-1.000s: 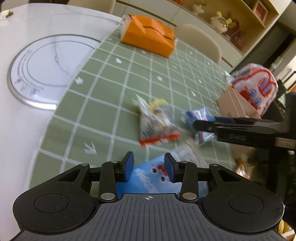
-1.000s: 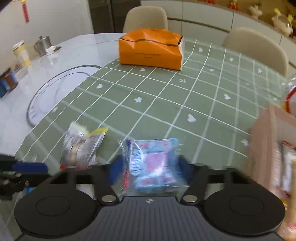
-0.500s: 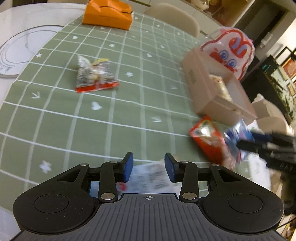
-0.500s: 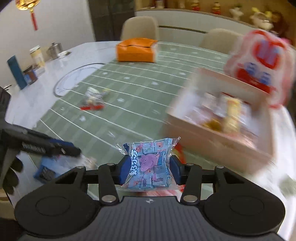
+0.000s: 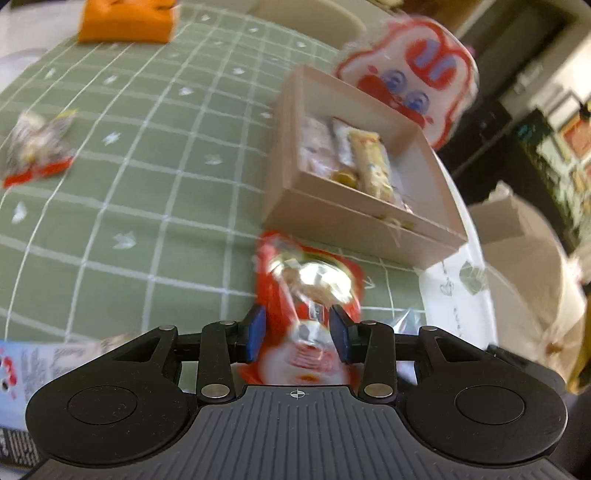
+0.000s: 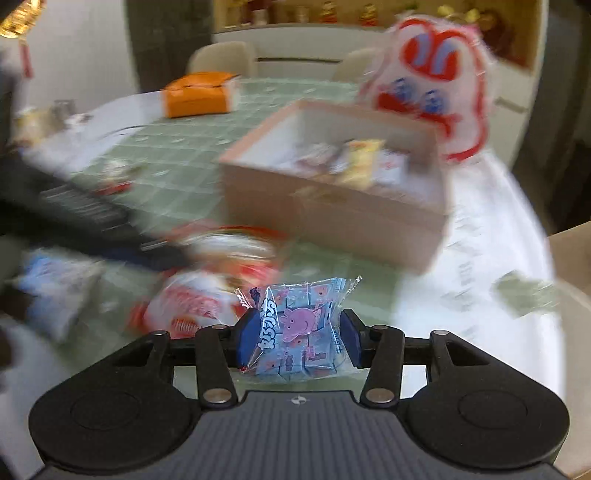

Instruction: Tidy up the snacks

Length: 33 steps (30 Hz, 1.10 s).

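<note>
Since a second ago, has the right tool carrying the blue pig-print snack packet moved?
Yes. The right tool carried it toward the open beige cardboard box, which now looms nearer.

We count four loose snack packets: one red (image 5: 306,291), one blue with a pig (image 6: 295,328), one grey-and-red at far left (image 5: 35,147), one pale blue at lower left (image 5: 22,365). One cardboard box (image 5: 354,225), one orange tissue box (image 5: 125,18), one big red-and-white bag (image 5: 410,74).

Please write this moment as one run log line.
right gripper: holds blue packet | left gripper: around red packet | box: ahead
</note>
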Motion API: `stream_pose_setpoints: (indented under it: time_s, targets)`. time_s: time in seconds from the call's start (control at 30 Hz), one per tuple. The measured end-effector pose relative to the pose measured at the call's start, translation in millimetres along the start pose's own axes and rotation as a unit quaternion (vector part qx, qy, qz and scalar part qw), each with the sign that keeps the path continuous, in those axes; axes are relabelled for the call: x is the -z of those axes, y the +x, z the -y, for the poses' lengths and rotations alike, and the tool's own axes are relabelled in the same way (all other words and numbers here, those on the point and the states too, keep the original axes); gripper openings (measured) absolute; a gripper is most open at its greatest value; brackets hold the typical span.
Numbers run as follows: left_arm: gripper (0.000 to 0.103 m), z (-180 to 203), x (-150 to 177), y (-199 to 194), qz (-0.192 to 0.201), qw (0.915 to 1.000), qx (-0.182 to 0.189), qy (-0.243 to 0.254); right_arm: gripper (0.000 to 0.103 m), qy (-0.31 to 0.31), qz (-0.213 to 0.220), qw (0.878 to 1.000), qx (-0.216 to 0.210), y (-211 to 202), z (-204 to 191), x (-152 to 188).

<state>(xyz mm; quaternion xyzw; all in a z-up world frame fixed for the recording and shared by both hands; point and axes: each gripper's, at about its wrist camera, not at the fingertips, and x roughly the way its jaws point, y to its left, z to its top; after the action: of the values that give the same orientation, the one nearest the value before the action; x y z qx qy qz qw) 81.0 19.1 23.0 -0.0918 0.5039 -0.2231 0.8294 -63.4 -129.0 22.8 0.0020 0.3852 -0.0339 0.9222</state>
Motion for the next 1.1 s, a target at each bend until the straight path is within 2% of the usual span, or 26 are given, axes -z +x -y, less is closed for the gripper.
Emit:
stream_pose_setpoints:
  time_s: [0.13, 0.23, 0.3, 0.4, 0.53, 0.7, 0.77, 0.87, 0.97, 1.03, 1.1]
  targets:
    - [0.05, 28.7, 4.5, 10.2, -0.008, 0.9959, -0.062, 0.066, 0.05, -0.01, 0.008, 1.0, -0.02, -8.5, -5.7, 17.4]
    - [0.055, 40.4, 11.4, 12.2, -0.006, 0.9934, -0.084, 0.078, 0.051, 0.002, 0.009, 1.0, -0.027, -13.6, 7.1, 22.7]
    - [0.057, 45.1, 15.0, 13.9, -0.002, 0.9927, -0.092, 0.078, 0.052, -0.004, 0.016, 1.0, -0.017, -17.8, 16.3, 27.5]
    - [0.058, 48.8, 22.0, 15.6, 0.009, 0.9932, -0.089, 0.074, 0.056, -0.014, 0.033, 0.999, -0.002, -19.3, 30.9, 30.3]
    - [0.057, 40.5, 42.2, 2.3, 0.018, 0.9965, -0.06, 0.054, 0.062, -0.021, 0.039, 0.999, 0.006, -14.2, 41.6, 28.3]
    - [0.057, 32.7, 79.8, -20.0, 0.044, 0.9971, -0.06, 0.015, 0.081, -0.066, 0.01, 0.998, 0.0, 0.8, 32.8, 28.4]
    - [0.057, 30.4, 94.2, -27.0, 0.059, 0.9963, -0.062, -0.003, 0.082, -0.065, 0.008, 0.998, 0.004, 3.2, 30.0, 30.0]
    - [0.055, 27.2, 111.0, -34.0, 0.089, 0.9934, -0.063, -0.037, 0.082, -0.069, -0.006, 0.998, -0.01, 2.5, 30.2, 27.7]
    - [0.053, 26.6, 121.1, -36.7, 0.115, 0.9896, -0.063, -0.06, 0.081, -0.04, -0.009, 0.999, -0.034, -10.9, 41.0, 24.4]
    - [0.052, 23.6, 125.9, -37.6, 0.132, 0.9865, -0.055, -0.08, 0.07, -0.029, -0.001, 0.999, -0.046, -22.1, 46.2, 22.3]
    - [0.052, 17.4, 128.7, -39.3, 0.141, 0.9841, -0.039, -0.101, 0.05, -0.054, -0.01, 0.997, -0.057, -26.4, 40.6, 17.9]
